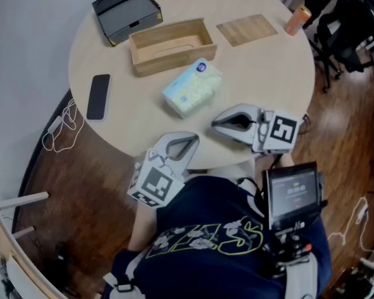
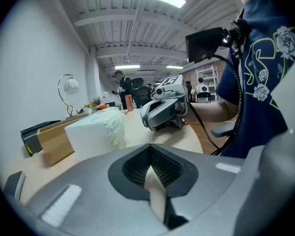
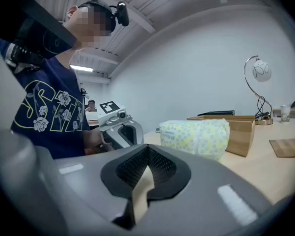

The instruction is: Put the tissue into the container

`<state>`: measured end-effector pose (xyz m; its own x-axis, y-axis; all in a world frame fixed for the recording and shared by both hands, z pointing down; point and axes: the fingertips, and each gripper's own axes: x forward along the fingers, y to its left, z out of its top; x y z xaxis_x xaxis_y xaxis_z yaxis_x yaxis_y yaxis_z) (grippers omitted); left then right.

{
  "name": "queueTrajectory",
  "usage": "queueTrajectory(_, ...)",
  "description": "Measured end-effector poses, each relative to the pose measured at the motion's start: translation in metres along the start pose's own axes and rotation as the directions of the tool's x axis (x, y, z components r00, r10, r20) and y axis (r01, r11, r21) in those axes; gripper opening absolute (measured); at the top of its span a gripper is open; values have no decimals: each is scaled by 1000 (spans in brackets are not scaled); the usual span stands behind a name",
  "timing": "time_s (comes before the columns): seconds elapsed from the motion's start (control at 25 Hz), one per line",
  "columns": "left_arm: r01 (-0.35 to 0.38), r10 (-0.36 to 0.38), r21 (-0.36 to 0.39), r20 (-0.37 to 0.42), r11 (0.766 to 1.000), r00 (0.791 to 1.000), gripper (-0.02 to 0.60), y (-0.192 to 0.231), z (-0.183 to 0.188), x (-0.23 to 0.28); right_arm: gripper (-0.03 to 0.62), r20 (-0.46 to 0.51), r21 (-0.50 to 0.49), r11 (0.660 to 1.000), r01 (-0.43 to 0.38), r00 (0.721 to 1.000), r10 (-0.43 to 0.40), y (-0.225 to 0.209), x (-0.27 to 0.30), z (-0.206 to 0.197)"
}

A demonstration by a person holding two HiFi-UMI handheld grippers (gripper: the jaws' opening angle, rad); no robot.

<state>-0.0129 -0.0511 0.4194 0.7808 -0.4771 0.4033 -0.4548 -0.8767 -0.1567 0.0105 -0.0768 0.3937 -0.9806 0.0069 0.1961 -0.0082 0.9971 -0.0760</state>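
Tissue pack (image 1: 193, 87) untouched, container (image 1: 171, 42) just beyond it; our left gripper (image 1: 190, 142) and right gripper (image 1: 216, 124) rest near it, clenched empty: approach stage, we judge, jaws to open next.

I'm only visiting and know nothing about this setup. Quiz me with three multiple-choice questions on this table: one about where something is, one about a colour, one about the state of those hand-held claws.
1. The tissue pack lies: A on the table, near the wooden box; B inside the box; C off the table.
2. The phone is: A white; B black; C red.
3. The left gripper and right gripper are: A wide open; B gripping the pack; C shut, empty.

Answers: A, the pack rests on bare tabletop outside the box; B, the phone is a black slab; C, both pairs of jaws meet with nothing between them.
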Motion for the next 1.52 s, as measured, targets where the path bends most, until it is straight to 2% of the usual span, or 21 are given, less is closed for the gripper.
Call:
queueTrajectory(0.12, -79, 81, -54, 41, 995, 996, 3, 12, 2, -8, 0, 57, 14, 995, 103, 993, -104, -17, -6, 10)
queueTrajectory(0.16, -132, 137, -69, 69, 989, 988, 3, 21, 2, -14, 42, 63, 21, 993, 113, 991, -114, -22, -11, 11)
queueTrajectory(0.24, -228, 246, -133, 141, 965, 959, 5, 40, 3, -31, 345, 56, 32, 996, 88, 994, -90, -30, -24, 8)
queueTrajectory(0.28, -252, 281, -179, 162, 951, 946, 29, 48, 2, -39, 466, 52, 32, 997, 72, 996, -73, -35, -32, 7)
queueTrajectory(0.32, -265, 304, -220, 168, 939, 938, 213, 54, 0, -45, 537, 53, 29, 998, 61, 997, -62, -42, -40, 5)
queueTrajectory(0.36, -271, 317, -247, 170, 930, 933, 395, 59, -2, -49, 575, 57, 28, 998, 60, 996, -61, -51, -49, 4)
queueTrajectory(0.4, -273, 324, -264, 174, 925, 930, 443, 65, -3, -54, 583, 63, 33, 997, 69, 995, -71, -61, -58, 4)
queueTrajectory(0.48, -271, 328, -281, 181, 921, 927, 479, 74, -7, -63, 583, 69, 41, 995, 94, 993, -96, -84, -72, 3)
queueTrajectory(0.56, -265, 318, -289, 155, 920, 935, 493, 81, -15, -68, 583, 55, 38, 996, 85, 995, -87, -101, -75, 2)
queueTrajectory(0.68, -287, 297, -257, -1, 923, 955, 494, 88, -30, -65, 580, -18, 28, 1000, 13, 1000, -12, -111, -62, -4)
queueTrajectory(0.76, -290, 282, -222, -71, 931, 957, 494, 87, -26, -58, 580, -70, 21, 999, -40, 997, 41, -112, -49, -6)
queueTrajectory(0.96, -204, 206, -229, -12, 952, 978, 494, 92, -4, -18, 578, -129, 13, 994, -108, 986, 109, -112, -19, -3)
queueTrajectory(1.04, -181, 191, -251, 14, 951, 982, 492, 98, 1, -5, 578, -186, 24, 992, -122, 975, 124, -110, -9, -8)
queueTrajectory(1.16, -163, 188, -312, 54, 936, 981, 491, 110, 8, 5, 578, -258, 10, 992, -122, 959, 121, -107, 0, -14)
queueTrajectory(1.24, -126, 158, -336, 71, 933, 985, 491, 117, 5, 7, 577, -239, 8, 993, -121, 964, 119, -105, 5, -11)
queueTrajectory(1.36, -64, 103, -316, 109, 947, 989, 475, 118, 5, 3, 574, -155, 1, 991, -137, 978, 136, -94, 23, 3)
queueTrajectory(1.44, -34, 77, -306, 130, 951, 988, 387, 119, 6, -1, 580, -138, -6, 990, -139, 981, 137, -90, 41, 10)
queueTrajectory(1.52, -34, 75, -301, 128, 953, 989, 369, 126, 2, -6, 578, -118, -3, 996, -92, 989, 91, -96, 51, 16)
